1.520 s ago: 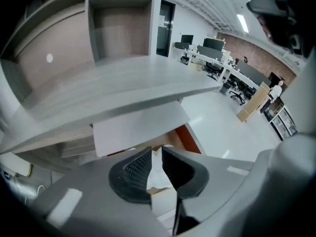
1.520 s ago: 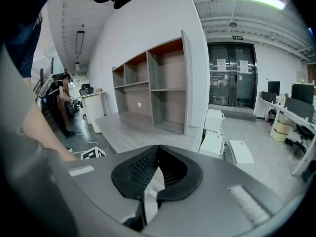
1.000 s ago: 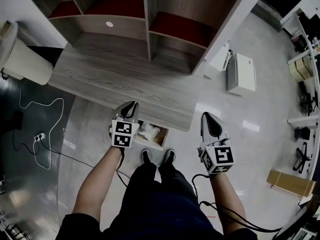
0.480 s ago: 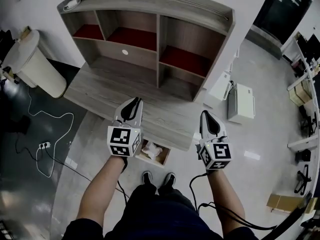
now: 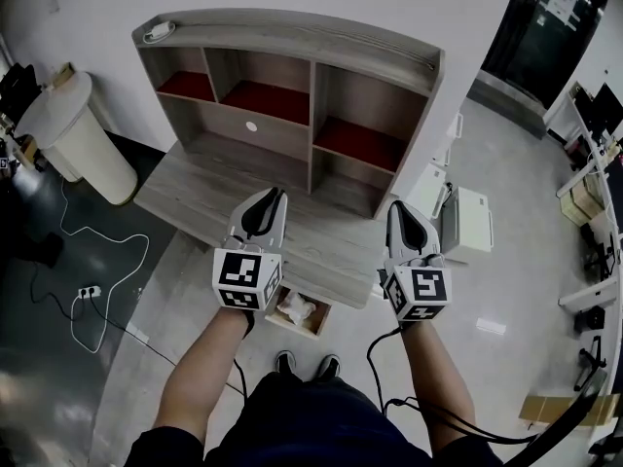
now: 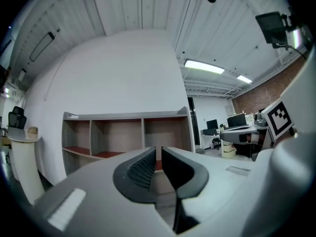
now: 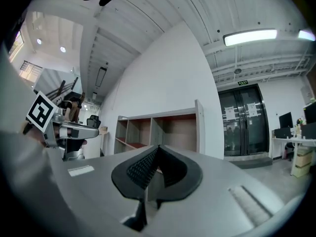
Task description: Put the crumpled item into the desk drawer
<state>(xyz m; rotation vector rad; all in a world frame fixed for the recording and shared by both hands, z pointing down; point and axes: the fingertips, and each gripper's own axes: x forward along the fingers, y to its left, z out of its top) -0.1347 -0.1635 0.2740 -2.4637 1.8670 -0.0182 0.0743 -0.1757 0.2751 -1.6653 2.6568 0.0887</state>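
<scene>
The desk (image 5: pixel 229 197) was grey wood-grain, its hutch compartments (image 5: pixel 263 101) floored in dark red. The left gripper (image 5: pixel 265 200) and right gripper (image 5: pixel 400 210) were pale grey with black ribbed pads (image 6: pixel 140 169), each cube (image 5: pixel 243 278) bearing black-and-white square markers. The crumpled item (image 5: pixel 297 307) was white, within a light wood-toned drawer (image 5: pixel 324 317). The bin (image 5: pixel 83 149) was cream. The floor (image 5: pixel 506 290) was glossy light grey. The person's trousers (image 5: pixel 311 426) were black.

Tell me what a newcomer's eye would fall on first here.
The left gripper and right gripper, each with a marker cube, hover empty side by side over the wooden desk. Under the desk's front edge, the open drawer holds the crumpled white item. Red-floored shelves stand behind.
</scene>
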